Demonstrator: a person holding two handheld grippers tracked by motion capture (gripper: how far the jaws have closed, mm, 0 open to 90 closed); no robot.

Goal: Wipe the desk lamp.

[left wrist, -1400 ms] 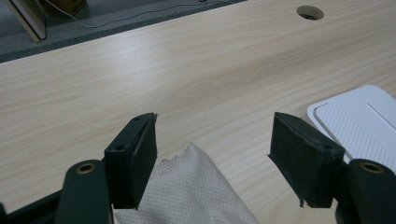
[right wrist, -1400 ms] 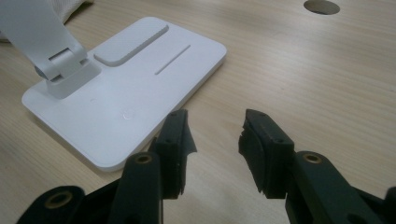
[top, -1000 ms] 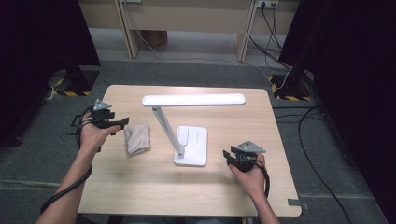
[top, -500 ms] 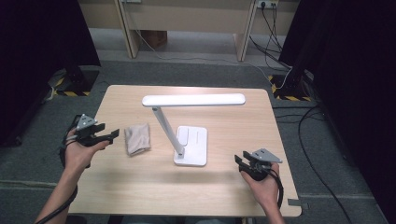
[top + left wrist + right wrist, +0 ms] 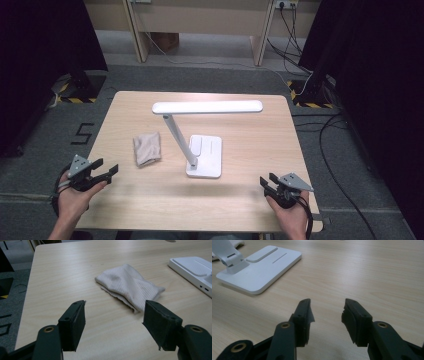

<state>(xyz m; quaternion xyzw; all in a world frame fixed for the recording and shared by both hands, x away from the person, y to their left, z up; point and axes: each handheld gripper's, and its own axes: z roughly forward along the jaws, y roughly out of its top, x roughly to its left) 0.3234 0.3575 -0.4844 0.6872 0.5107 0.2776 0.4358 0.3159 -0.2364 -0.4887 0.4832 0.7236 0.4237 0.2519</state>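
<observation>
I have the left claw [image 5: 107,172] at the near left corner of the table [image 5: 250,210], its jaws spread wide with nothing between them. In the left gripper view the same claw [image 5: 113,323] points at the folded beige cloth [image 5: 128,288], which lies flat on the wood ahead of the jaws and apart from them; the far side of the cloth and whatever is tucked under its fold I cannot make out. From the high view the cloth [image 5: 147,148] sits left of the white desk lamp [image 5: 205,155], near its base but not touching.

The right claw [image 5: 268,181] hovers at the near right corner, jaws likewise parted and empty; they have just been easing wider, with only bare table between them. In the right gripper view this claw [image 5: 327,312] looks across the wood toward the lamp's base [image 5: 262,267], whose far left end is cut off by the frame edge, as is the arm above its hinge.

My hands are partly cut by the bottom of the high view, and the rooms' dark sides hide whatever stands there.
</observation>
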